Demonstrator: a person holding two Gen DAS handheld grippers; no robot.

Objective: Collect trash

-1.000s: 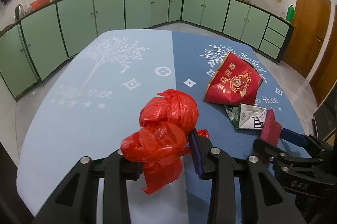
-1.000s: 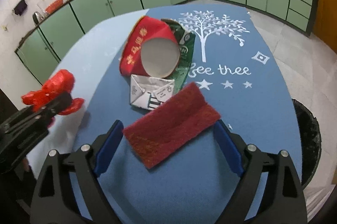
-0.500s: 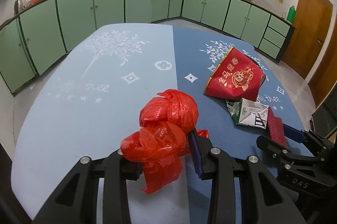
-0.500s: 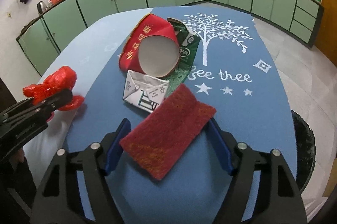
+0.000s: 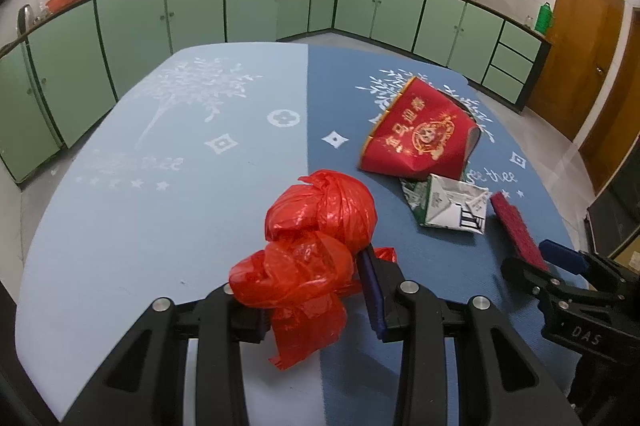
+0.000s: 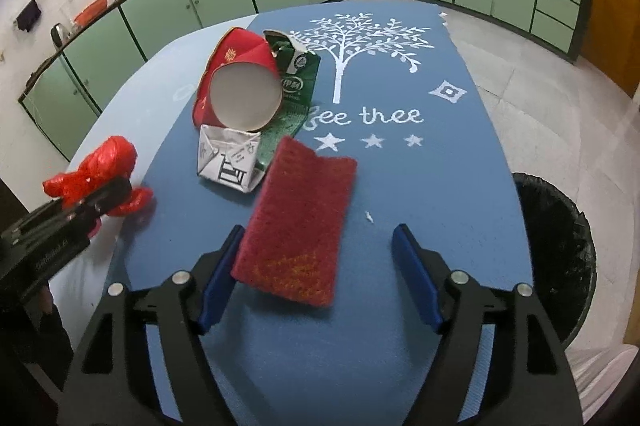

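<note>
**A:** ok so what's around the left claw [image 5: 316, 300]? I see a counter [image 5: 168, 209] with a two-tone blue cloth, tree prints, green kitchen cabinets [image 5: 192, 5] behind, wooden door [image 5: 580, 25] off to its right.

**B:** yep. And past the right claw [image 6: 318, 276], off the counter edge on its right, sits a black trash bin [image 6: 560, 250].

**A:** anything changed from half a second back?

**B:** right claw has spread wider; the red scouring pad [image 6: 298, 222] now only touches its left finger, lying between them on the cloth. Left one hasn't budged.

**A:** and the left grip?

**B:** clamped tight on the red plastic bag [image 5: 308, 250]. Ahead of the right claw: folded milk carton [image 6: 228, 163], red paper cup [image 6: 240, 81], green carton [image 6: 296, 77].
</note>
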